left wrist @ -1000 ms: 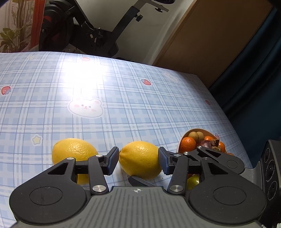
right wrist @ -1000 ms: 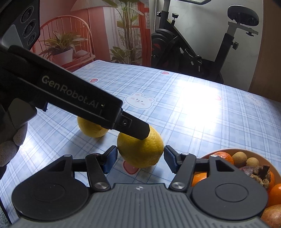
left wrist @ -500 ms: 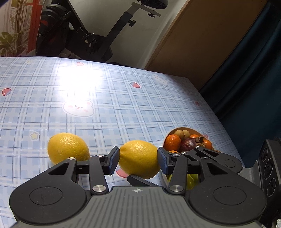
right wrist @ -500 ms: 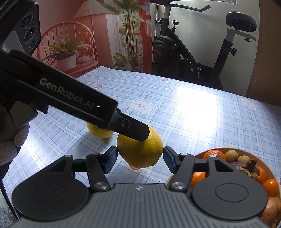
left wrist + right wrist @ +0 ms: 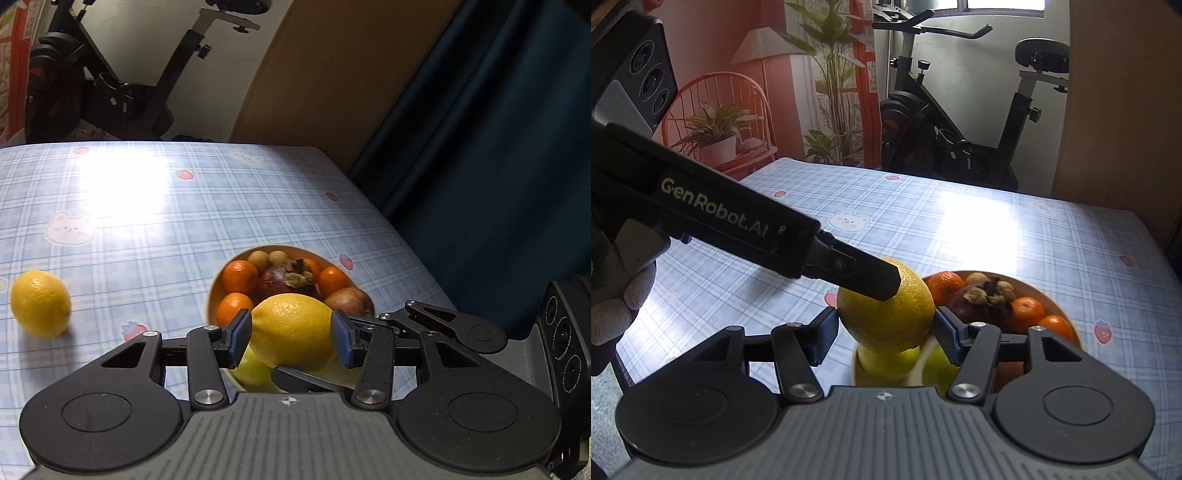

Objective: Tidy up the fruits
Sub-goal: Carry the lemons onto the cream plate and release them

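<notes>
Up above the near rim of the fruit bowl (image 5: 213, 295), the lemon (image 5: 293, 332) hangs clamped in the left gripper (image 5: 291, 338), both blue pads pressed to its ends. Its long axis runs across the jaws, the pointed tip toward the left pad, roughly parallel to the tabletop's near edge. Seen from the right wrist, that same lemon (image 5: 886, 314) sits between the fingers of the right gripper (image 5: 886, 334), whose pads stand just beside its flanks; whether they touch or squeeze it I cannot tell. The left gripper's black finger (image 5: 864, 275) crosses the lemon's upper left side in this view.

Only the left wrist view shows the second lemon (image 5: 40, 303), lying on the blue plaid tablecloth (image 5: 147, 229) well apart from the bowl toward the left edge, its long axis tilted up and to the left. It also shows tangerines (image 5: 239, 276), two small brown round fruits (image 5: 266, 257) and a dark purple fruit with a dried calyx.

Only the right wrist view shows the gloved hand (image 5: 617, 295) on the left gripper, and yellow-green fruit (image 5: 886, 360) in the bowl (image 5: 1067, 325) directly beneath the held lemon.
</notes>
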